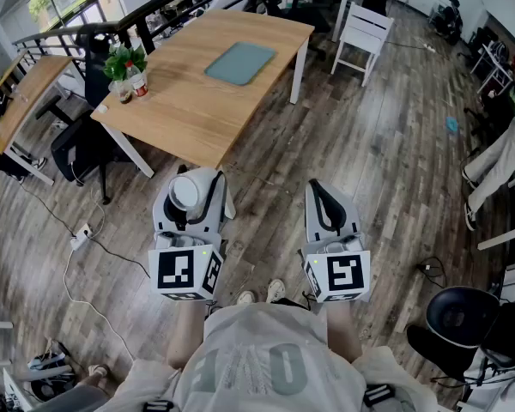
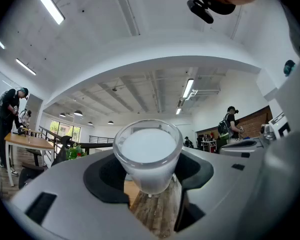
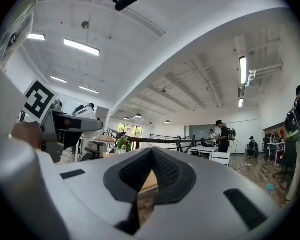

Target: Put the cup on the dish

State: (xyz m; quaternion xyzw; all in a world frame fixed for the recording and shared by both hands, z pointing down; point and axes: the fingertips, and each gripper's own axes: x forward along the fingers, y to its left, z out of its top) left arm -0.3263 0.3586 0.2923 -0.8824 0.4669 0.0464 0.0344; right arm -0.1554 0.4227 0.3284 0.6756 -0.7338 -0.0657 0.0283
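A white cup [image 1: 185, 193] sits between the jaws of my left gripper [image 1: 191, 178], which is shut on it, held over the wooden floor short of the table. In the left gripper view the cup [image 2: 147, 151] stands upright in the left gripper [image 2: 151, 181], its pads pressing both sides. The dish [image 1: 240, 63], a flat grey-green rectangle, lies on the far half of the wooden table [image 1: 180, 110]. My right gripper [image 1: 320, 187] hangs beside the left one, shut and empty. The right gripper view shows that right gripper [image 3: 149, 156] with its pads meeting and nothing between them.
A potted plant [image 1: 122, 61] and a bottle [image 1: 137, 80] stand at the table's left corner. A white chair [image 1: 363, 31] is beyond the table, black office chairs [image 1: 81, 148] at its left and one [image 1: 459, 324] at my right. People stand in the background.
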